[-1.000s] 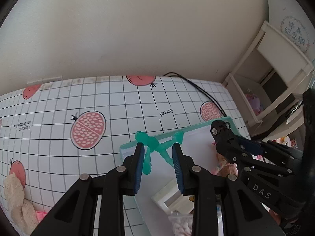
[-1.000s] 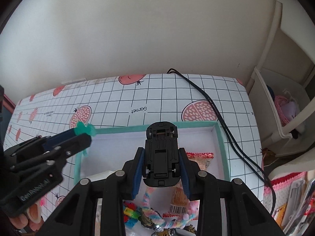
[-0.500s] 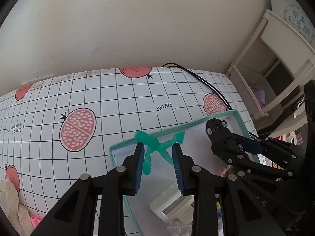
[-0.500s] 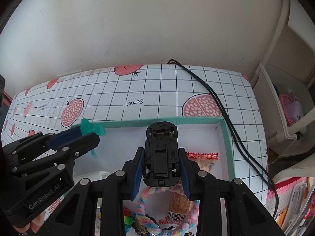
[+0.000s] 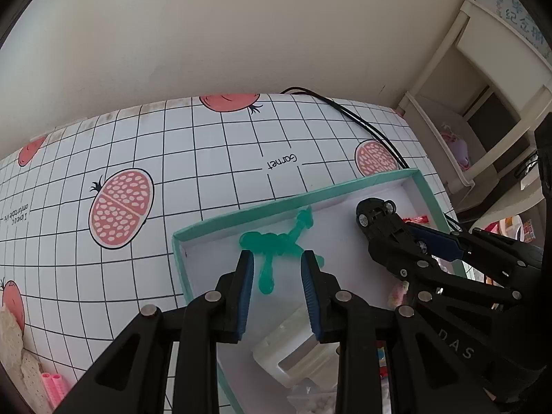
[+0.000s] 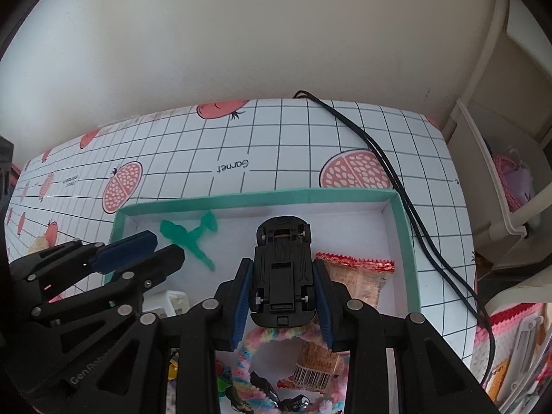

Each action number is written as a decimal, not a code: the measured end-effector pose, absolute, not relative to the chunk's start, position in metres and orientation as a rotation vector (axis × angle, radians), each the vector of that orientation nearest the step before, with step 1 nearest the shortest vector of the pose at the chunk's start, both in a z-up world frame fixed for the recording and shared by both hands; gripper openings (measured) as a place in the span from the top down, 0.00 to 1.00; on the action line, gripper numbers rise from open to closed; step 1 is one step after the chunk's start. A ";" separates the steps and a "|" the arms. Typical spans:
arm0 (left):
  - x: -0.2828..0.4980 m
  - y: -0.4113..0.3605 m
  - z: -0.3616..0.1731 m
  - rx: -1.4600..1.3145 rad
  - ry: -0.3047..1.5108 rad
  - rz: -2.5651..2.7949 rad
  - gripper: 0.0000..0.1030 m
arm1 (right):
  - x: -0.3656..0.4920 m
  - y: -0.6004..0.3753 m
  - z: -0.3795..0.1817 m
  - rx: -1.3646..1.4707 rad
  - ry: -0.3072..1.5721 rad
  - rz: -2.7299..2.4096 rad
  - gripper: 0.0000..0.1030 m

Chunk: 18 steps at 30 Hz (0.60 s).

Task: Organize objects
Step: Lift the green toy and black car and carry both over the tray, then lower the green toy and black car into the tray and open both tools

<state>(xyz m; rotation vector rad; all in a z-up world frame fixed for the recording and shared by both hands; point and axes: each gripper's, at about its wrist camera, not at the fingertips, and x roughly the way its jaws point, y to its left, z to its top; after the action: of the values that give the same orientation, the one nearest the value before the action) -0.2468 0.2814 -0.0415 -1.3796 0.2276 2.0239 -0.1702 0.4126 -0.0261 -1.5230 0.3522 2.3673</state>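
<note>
A teal-rimmed box [image 5: 293, 203] with a white floor sits on the pomegranate-print tablecloth. A green rubbery toy figure [image 5: 272, 245] lies flat on the box floor near its far left corner, also visible in the right wrist view [image 6: 188, 234]. My left gripper [image 5: 277, 276] is open just behind it, one toy limb reaching between the fingers. My right gripper [image 6: 283, 265] is shut on a black toy car [image 6: 283, 241], underside toward the camera, held over the middle of the box [image 6: 241, 196]. The car [image 5: 374, 210] also shows in the left wrist view.
Inside the box lie a snack packet [image 6: 358, 272], a rainbow fuzzy loop [image 6: 262, 341] and a white plastic piece [image 5: 293, 345]. A black cable [image 6: 379, 158] runs past the box's right side. A white shelf unit [image 5: 483, 103] stands at right. Lace cloth [image 5: 13, 338] lies at left.
Both grippers moved forward and down over the box. The green toy, carried between the left fingers before, now rests on the box floor. The car stays gripped.
</note>
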 end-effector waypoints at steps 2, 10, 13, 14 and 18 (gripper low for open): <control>-0.247 0.281 -0.042 -1.383 0.221 2.024 0.71 | -0.170 0.413 -0.027 -1.525 0.358 2.364 0.65; -0.247 0.277 -0.034 -1.383 0.209 2.040 0.71 | -0.169 0.414 -0.026 -1.524 0.361 2.354 0.65; -0.249 0.273 -0.028 -1.385 0.194 2.055 0.71 | -0.167 0.414 -0.024 -1.519 0.368 2.352 0.65; -0.250 0.272 -0.027 -1.386 0.189 2.059 0.71 | -0.167 0.414 -0.023 -1.517 0.369 2.352 0.65; -0.252 0.267 -0.019 -1.393 0.166 2.078 0.72 | -0.165 0.414 -0.019 -1.526 0.372 2.362 0.64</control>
<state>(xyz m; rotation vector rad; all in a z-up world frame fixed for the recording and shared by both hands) -0.2520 0.2671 -0.0194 -1.3932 0.1655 2.0784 -0.1649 0.4140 -0.0187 -1.5261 0.3715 2.3617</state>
